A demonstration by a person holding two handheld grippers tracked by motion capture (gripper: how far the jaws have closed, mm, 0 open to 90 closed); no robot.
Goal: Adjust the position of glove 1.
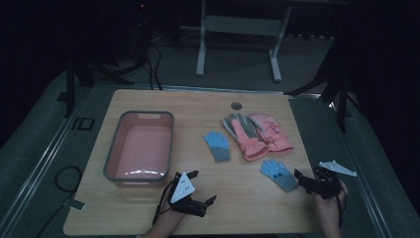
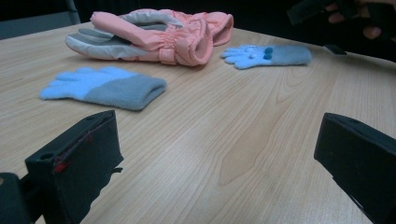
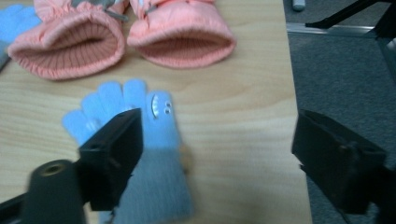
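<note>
Dim light over the whole scene, and the far floor beyond the surface [image 1: 148, 106] is mostly lost in black. In the right gripper view the right claw [image 3: 217, 154] is spread wide and grasping nothing, and its left jaw covers part of the near blue glove [image 3: 140, 140], whose cuff end is cut off at the bottom edge; the small markings on that glove are too blurred to read. From the high view the same glove [image 1: 278, 173] lies at about 5 o'clock on the surface, just beside the right claw [image 1: 309, 181], with its cuff toward the claw. The left claw [image 1: 198, 191] sits at 6 o'clock, jaws well apart and empty; the left gripper view confirms the wide gap over bare wood, and the person's other hand at its top right corner is dark and hard to make out. Count them up: two blue gloves, the second one [image 1: 218, 145] near the centre, and two pink ski gloves [image 1: 257, 134] lying side by side, touching, at about 2 o'clock from centre, their fingers cropped off in the right gripper view. One pink tub [image 1: 114, 148] stands at 9 o'clock, empty inside.
</note>
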